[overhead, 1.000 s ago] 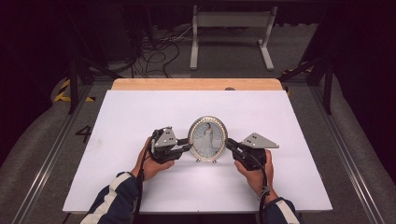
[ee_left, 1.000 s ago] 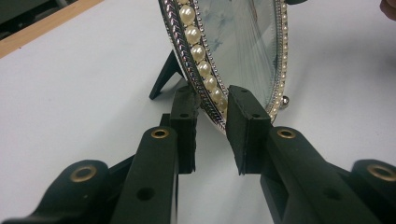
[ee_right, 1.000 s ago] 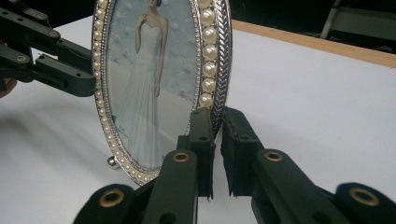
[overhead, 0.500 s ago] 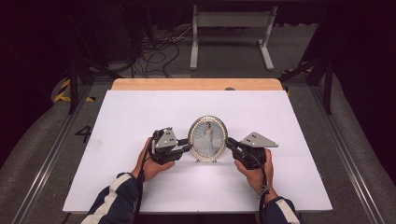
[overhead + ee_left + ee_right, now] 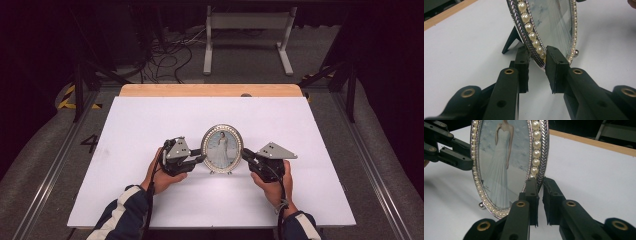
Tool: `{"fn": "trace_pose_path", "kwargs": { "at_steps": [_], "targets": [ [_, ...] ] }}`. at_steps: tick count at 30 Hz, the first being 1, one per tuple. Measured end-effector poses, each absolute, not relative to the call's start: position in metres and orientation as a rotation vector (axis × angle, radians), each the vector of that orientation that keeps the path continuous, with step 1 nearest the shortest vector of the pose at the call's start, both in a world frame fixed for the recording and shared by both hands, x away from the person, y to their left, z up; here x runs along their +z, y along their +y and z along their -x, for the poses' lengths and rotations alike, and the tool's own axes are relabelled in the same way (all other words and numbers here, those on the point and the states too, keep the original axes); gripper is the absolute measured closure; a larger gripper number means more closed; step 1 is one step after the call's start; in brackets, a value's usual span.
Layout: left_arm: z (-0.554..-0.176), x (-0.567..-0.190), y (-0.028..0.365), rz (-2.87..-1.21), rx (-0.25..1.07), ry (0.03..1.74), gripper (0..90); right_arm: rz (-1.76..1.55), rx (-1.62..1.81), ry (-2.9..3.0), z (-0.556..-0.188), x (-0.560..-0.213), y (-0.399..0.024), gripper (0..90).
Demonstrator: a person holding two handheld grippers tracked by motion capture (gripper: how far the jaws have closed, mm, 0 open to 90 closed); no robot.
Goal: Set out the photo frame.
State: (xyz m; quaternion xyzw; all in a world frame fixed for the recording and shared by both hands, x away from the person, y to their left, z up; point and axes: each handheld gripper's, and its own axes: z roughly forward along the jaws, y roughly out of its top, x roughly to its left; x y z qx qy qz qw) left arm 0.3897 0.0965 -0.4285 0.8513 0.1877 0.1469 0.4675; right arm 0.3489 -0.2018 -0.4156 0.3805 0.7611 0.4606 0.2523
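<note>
An oval photo frame point(image 5: 221, 148) with a pearl and silver rim stands upright at the middle of the white table, with a picture of a figure in a long gown behind its glass. My left gripper point(image 5: 201, 156) is shut on the frame's left rim; in the left gripper view the gripper point(image 5: 537, 56) has one pad behind the frame point(image 5: 554, 22) and one on the pearls. My right gripper point(image 5: 245, 155) is shut on the right rim; in the right gripper view the rim of the frame point(image 5: 504, 162) sits between the gripper's point(image 5: 541, 185) pads. The frame's black back leg point(image 5: 510, 41) rests on the table.
The white table top point(image 5: 150, 125) reaches well out on every side of the frame, with a wooden strip point(image 5: 210, 90) along its far edge. Beyond it lie dark floor, cables point(image 5: 165, 55) and a grey metal stand point(image 5: 247, 30). Rails run along both sides.
</note>
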Motion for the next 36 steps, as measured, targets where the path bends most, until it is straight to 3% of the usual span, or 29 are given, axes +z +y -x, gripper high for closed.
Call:
{"fn": "trace_pose_path", "kwargs": {
  "at_steps": [25,36],
  "targets": [
    [-0.3893,-0.4293,0.097,-2.092,0.356,0.459,73.0,-1.009,1.192,2.116,-0.3459,-0.4231,-0.1995,82.5],
    [-0.386,-0.4261,0.0994,-2.087,0.394,0.458,68.5,-0.979,1.153,2.131,-0.344,-0.4225,-0.1986,81.1]
  ]
}}
